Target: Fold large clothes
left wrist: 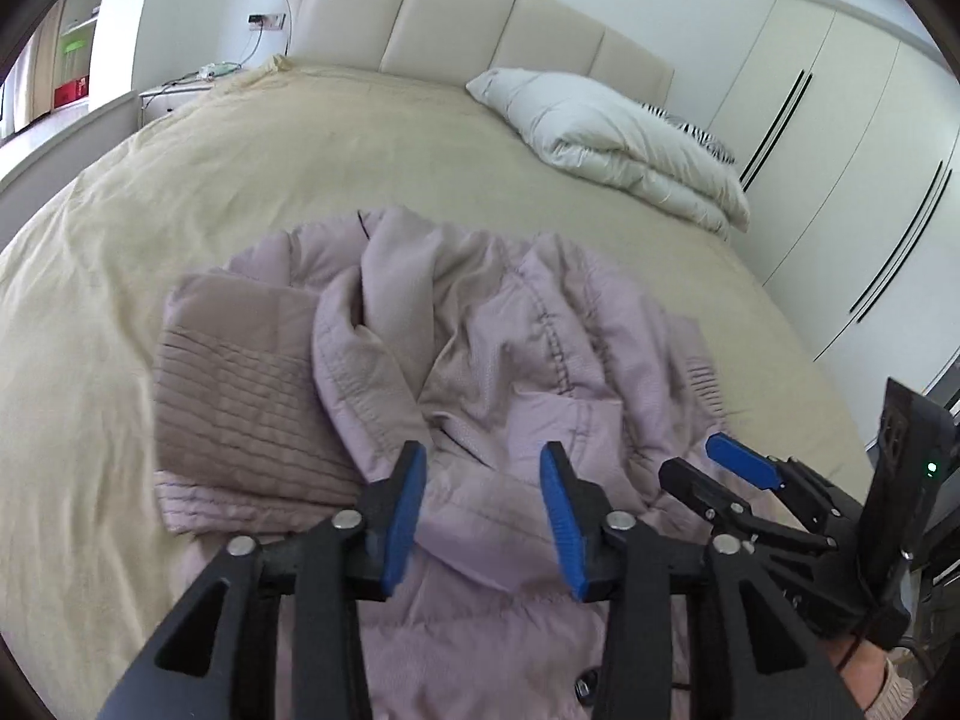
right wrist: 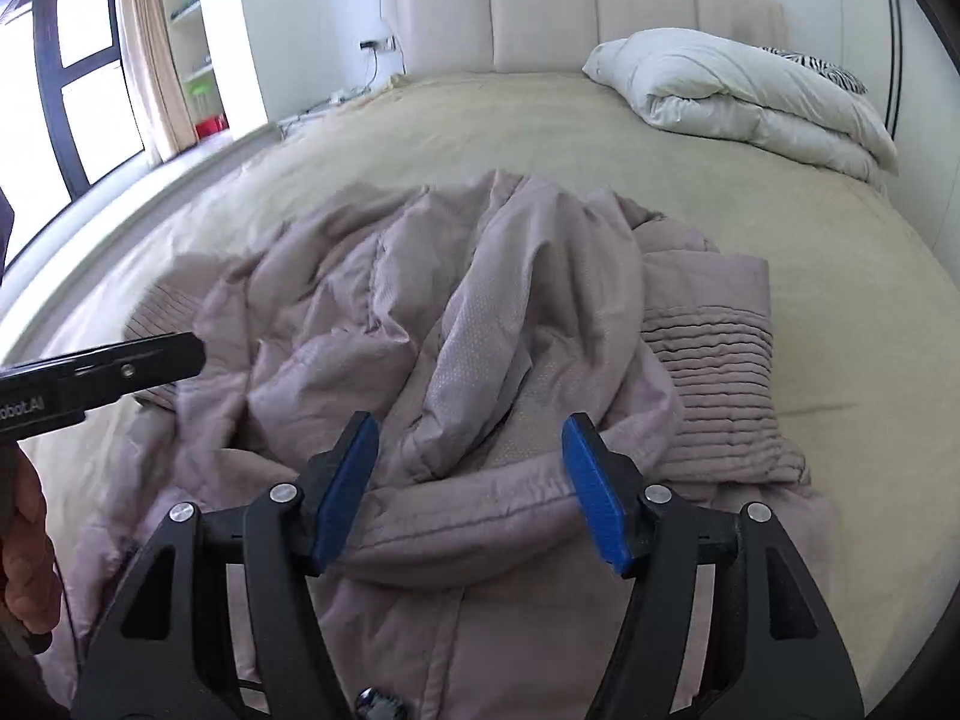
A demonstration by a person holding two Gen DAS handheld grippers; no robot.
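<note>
Honestly, this pale lilac padded jacket is still one big crumpled heap in the middle of the bed, and that's where I'd expect trouble. Both tools hang just over its near edge. The left hand-held gripper has its blue pads spread wide with nothing between them, only fabric underneath. The right hand-held gripper is the same: wide open, poised over a thick rolled hem, not pinching anything that I can see.

What could go wrong, from where I'm standing:

- The padding is puffy and looks slippery, so a shallow bite on that fat hem could just squeeze off when pulled.
- The layers are bunched on top of each other, so a pinch could catch two or three at once and the whole lump would drag instead of spreading out.
- The ribbed cuff is sticking out to one side, and a sleeve could stay trapped under the body and ruin the fold.
- The two grippers are close together, so they might bump if both go for the same bit.

The white duvet up by the headboard is well apart, no issue there.
</note>
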